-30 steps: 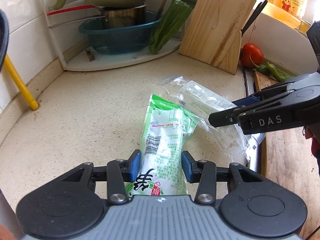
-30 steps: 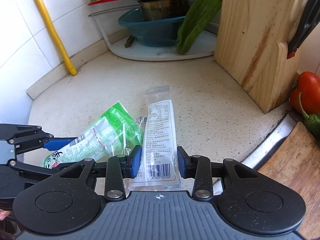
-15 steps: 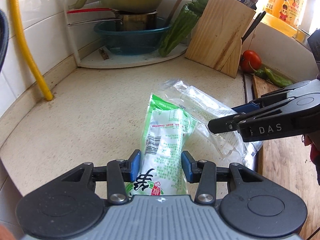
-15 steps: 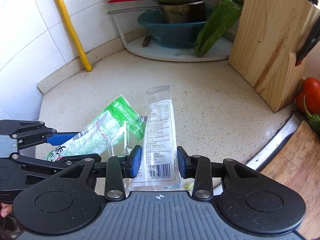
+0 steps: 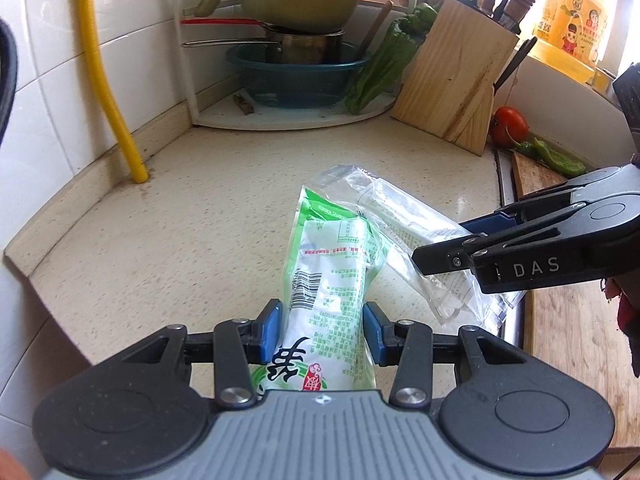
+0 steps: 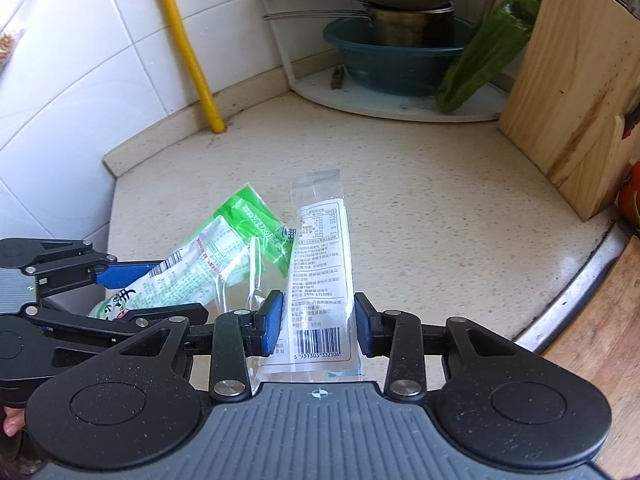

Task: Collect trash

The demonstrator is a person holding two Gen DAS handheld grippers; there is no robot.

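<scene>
Green-and-white printed wrapper point(image 5: 328, 276): crumpled plastic, barcode and Chinese print facing up, clamped between the blue pads of the left tool point(image 5: 323, 334); its far end reaches out over the table point(image 5: 180, 232). Whether that end touches the surface, cannot tell.

Clear plastic wrapper point(image 6: 320, 272): flat, transparent, white label text and barcode near the bottom, gripped between the pads of the right tool point(image 6: 319, 324). The two wrappers overlap where they meet, the green one on the left.

Table is speckled beige stone. Near-left edge drops off just left of the left tool. A raised lip runs along the white tiled wall; yellow pipe point(image 5: 100, 68) stands in the far-left part. Broad bare surface beyond the wrappers.

Far corner: white shelf point(image 5: 296, 118) carrying a teal basin point(image 5: 296, 76) with a metal pot point(image 5: 304, 42) in it and an olive bowl point(image 5: 296, 0) stacked on top. Long green pepper point(image 5: 384, 60) leans beside the basin. Wooden knife block point(image 5: 456, 76) at far right, knives in it; tomato point(image 5: 509, 125) beyond. Wooden board point(image 5: 580, 320) along the right edge.
</scene>
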